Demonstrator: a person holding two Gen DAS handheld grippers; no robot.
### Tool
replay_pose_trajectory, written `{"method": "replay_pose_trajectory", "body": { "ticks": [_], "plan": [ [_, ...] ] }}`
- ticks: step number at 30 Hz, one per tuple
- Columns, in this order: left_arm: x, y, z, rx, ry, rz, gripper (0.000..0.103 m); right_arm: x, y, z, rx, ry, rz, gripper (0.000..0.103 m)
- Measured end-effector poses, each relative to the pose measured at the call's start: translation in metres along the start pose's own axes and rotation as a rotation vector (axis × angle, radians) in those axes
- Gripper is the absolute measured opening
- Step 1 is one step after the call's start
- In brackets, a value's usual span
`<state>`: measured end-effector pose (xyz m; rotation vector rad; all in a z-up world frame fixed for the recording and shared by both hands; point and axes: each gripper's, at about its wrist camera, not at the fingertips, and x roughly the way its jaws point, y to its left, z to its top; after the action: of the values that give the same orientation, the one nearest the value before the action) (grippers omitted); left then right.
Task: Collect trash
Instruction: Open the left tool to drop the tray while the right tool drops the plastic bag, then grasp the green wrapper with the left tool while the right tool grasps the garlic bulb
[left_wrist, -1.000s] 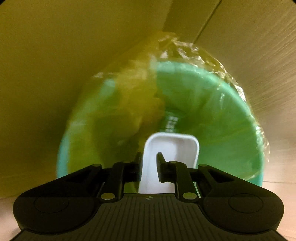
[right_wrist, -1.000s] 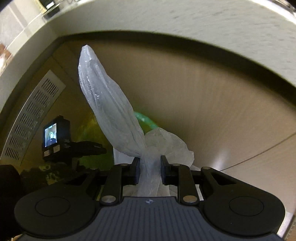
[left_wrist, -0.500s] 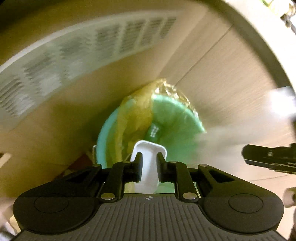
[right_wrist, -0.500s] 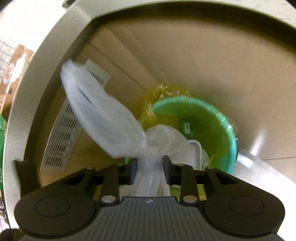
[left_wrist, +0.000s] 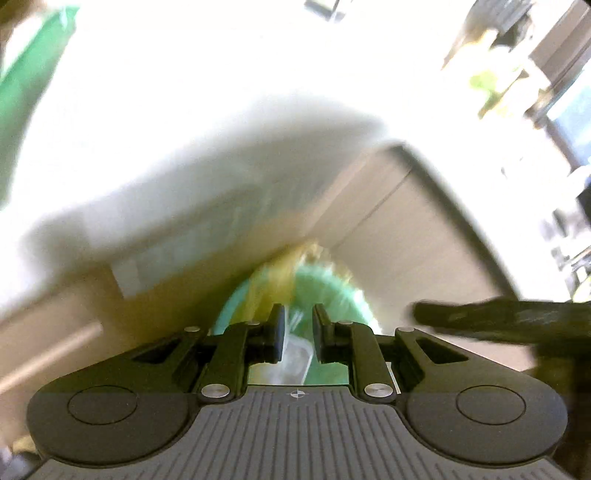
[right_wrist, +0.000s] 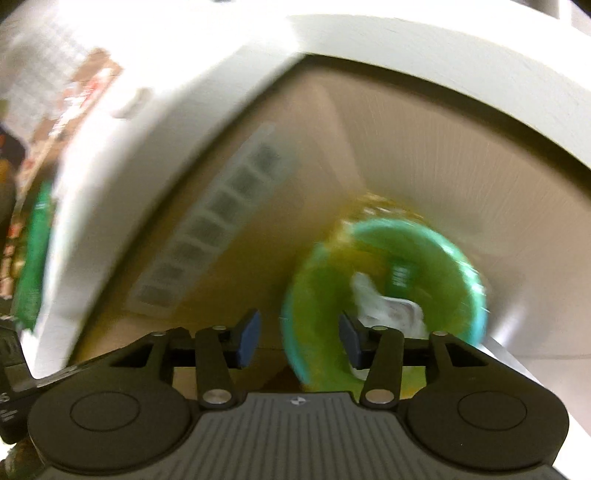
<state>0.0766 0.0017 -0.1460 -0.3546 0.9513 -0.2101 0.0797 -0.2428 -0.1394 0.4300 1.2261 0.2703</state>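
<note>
A teal trash bin (right_wrist: 476, 295) lined with a yellow-green bag stands on the floor against a beige cabinet. In the right wrist view white trash (right_wrist: 384, 302) lies inside it. My right gripper (right_wrist: 299, 332) is open and empty, above the bin's left rim. In the left wrist view the bin (left_wrist: 332, 288) sits straight ahead, blurred. My left gripper (left_wrist: 298, 332) has its jaws close together with a pale, translucent piece (left_wrist: 295, 356) showing between them; the blur hides whether it is gripped.
A vent grille (right_wrist: 214, 229) is set in the cabinet panel left of the bin. A white countertop edge (right_wrist: 155, 122) overhangs above. The other gripper's black body (left_wrist: 498, 317) crosses the right of the left wrist view.
My right gripper has opened and the white plastic bag has left it; white trash now lies in the bin. Both grippers have pulled back and up from the bin. The white tray is no longer clearly seen.
</note>
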Motion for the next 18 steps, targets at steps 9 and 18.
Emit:
{"method": "replay_pose_trajectory", "body": {
  "ticks": [9, 18],
  "plan": [
    [-0.124, 0.045, 0.055, -0.153, -0.415, 0.303, 0.019, 0.011, 0.119, 0.021, -0.253, 0.023, 0.256, 0.05],
    [-0.091, 0.079, 0.095, -0.092, -0.304, 0.455, 0.019, 0.004, 0.185, 0.057, -0.511, -0.189, 0.132, 0.052]
  ]
}}
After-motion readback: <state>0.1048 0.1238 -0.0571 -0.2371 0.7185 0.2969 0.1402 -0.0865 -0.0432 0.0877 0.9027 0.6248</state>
